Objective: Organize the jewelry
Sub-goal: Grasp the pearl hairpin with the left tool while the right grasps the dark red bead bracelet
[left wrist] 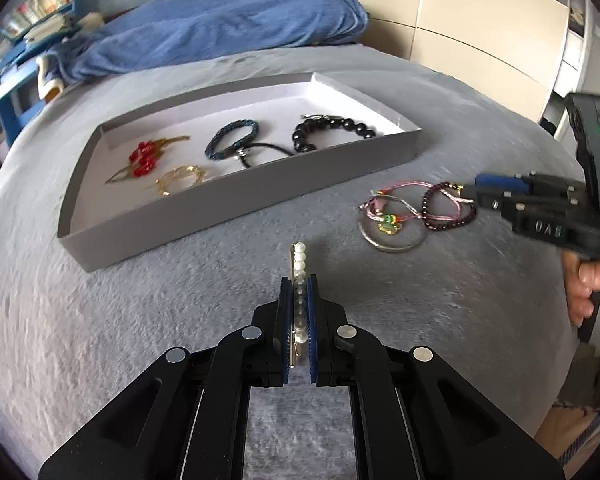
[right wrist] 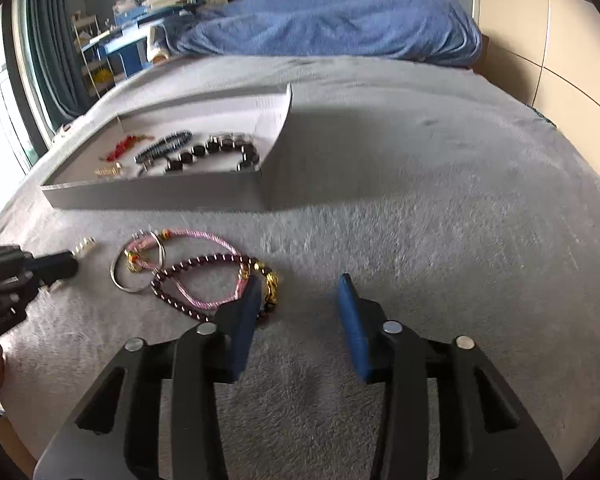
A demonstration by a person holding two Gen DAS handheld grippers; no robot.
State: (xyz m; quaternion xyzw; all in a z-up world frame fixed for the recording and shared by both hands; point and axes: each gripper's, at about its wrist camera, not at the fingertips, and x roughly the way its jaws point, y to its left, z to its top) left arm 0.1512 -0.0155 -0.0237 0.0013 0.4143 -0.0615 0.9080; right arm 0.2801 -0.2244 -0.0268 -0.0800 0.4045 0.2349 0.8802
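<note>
1. Jewelry sits mostly in the grey tray [left wrist: 236, 200] on the bed [left wrist: 100, 320]: a red-and-gold piece [left wrist: 146, 158], a gold chain [left wrist: 180, 178], a blue braided bracelet [left wrist: 232, 140] and a black bead bracelet [left wrist: 332, 132]. The left gripper [left wrist: 299, 280], just in front of the tray, has its fingers clamped on a pearl hair clip [left wrist: 299, 264], probably for carrying it into the tray. The clip's lower end is hidden between the pads.

2. Right of the tray's near wall lies a tangled pile of bracelets [left wrist: 412, 212].

3. From the right wrist, the right gripper [right wrist: 300, 300] hovers beside that pile [right wrist: 196, 272] with fingers apart and empty, likely ready to pick. One finger [right wrist: 244, 320] covers part of the maroon bead bracelet [right wrist: 204, 264].
</note>
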